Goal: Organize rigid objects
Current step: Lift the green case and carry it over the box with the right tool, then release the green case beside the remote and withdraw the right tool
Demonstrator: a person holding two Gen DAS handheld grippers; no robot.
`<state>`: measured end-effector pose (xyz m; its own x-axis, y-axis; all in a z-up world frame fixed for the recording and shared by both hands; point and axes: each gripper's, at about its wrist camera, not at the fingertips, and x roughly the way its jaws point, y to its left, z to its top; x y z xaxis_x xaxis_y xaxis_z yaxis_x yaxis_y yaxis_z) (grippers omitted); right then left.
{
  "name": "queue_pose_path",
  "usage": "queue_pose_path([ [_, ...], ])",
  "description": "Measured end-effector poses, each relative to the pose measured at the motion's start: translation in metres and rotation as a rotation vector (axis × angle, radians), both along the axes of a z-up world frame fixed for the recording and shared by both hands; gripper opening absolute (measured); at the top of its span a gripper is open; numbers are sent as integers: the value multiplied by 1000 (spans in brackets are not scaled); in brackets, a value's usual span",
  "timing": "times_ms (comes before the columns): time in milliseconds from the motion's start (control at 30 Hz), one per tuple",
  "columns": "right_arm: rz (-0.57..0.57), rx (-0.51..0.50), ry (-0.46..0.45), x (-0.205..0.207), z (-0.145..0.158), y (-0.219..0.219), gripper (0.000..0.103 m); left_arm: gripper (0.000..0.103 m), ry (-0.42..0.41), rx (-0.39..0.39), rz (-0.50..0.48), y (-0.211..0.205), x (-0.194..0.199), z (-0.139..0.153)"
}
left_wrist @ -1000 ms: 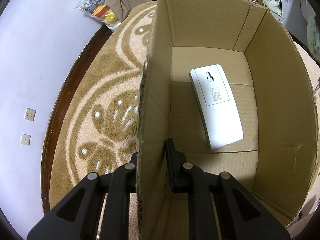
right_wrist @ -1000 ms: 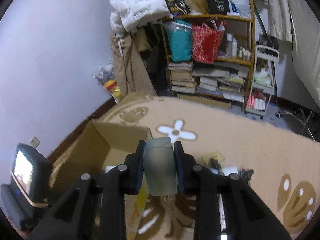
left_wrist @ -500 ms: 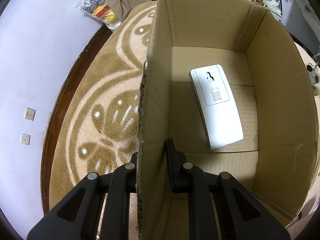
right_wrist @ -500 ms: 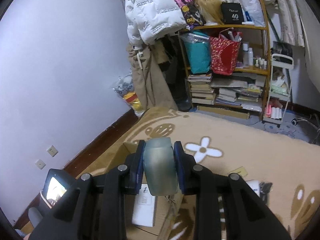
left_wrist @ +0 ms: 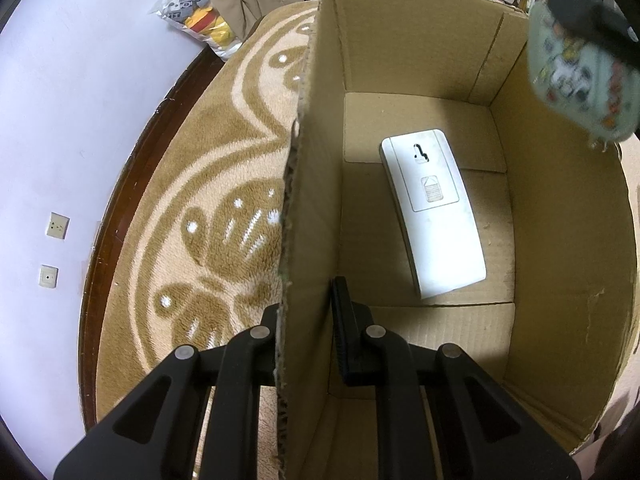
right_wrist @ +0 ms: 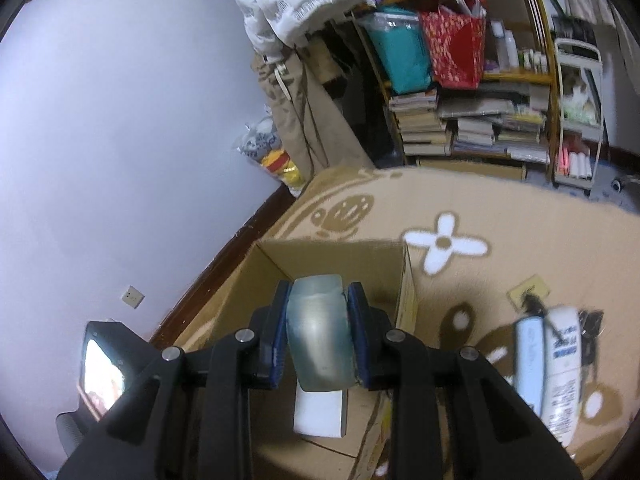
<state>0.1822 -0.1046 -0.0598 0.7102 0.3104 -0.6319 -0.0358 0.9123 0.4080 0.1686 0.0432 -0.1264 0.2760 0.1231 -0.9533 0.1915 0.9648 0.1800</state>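
Note:
An open cardboard box (left_wrist: 560, 240) stands on the rug, with a flat white device (left_wrist: 434, 216) lying on its floor. My left gripper (left_wrist: 306, 316) is shut on the box's left wall (left_wrist: 310, 200), one finger outside and one inside. In the right wrist view my right gripper (right_wrist: 318, 320) is shut on a pale green case (right_wrist: 318, 340), held above the box (right_wrist: 332, 256) and the white device (right_wrist: 320, 414). The same case (left_wrist: 580, 68), printed with cartoon figures, shows at the top right of the left wrist view, over the box's right rim.
A beige patterned rug (right_wrist: 480, 208) covers the floor. White tubes and a dark tangle of items (right_wrist: 556, 356) lie on it right of the box. A wall with sockets (left_wrist: 56, 226) runs on the left. A cluttered bookshelf (right_wrist: 460, 80) and hanging coats stand behind.
My right gripper has swung down and over the box with the green case, which now enters the left wrist view at top right. The left gripper and box have not moved.

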Motion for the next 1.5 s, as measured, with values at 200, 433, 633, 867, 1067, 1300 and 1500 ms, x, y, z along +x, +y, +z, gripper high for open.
queue_pose_path([
  [200, 5, -46, 32, 5, -12, 11, 30, 14, 2, -4, 2, 1, 0, 1],
  [433, 2, -70, 37, 6, -21, 15, 30, 14, 5, -15, 4, 1, -1, 2],
  [633, -3, -77, 41, 5, -20, 16, 30, 14, 8, -13, 8, 2, 0, 2],
  [867, -4, -80, 36, 1, -15, 13, 30, 14, 8, -11, 7, 4, 1, 0],
  [1067, -4, -104, 14, -13, -3, 4, 61, 14, 4, -3, 7, 3, 2, -1],
  [1300, -87, -150, 20, -37, 0, -19, 77, 14, 4, -8, 8, 4, 2, -1],
  [1500, -167, -129, 91, -51, -17, -50, 77, 14, 3, -3, 6, 4, 1, -1],
])
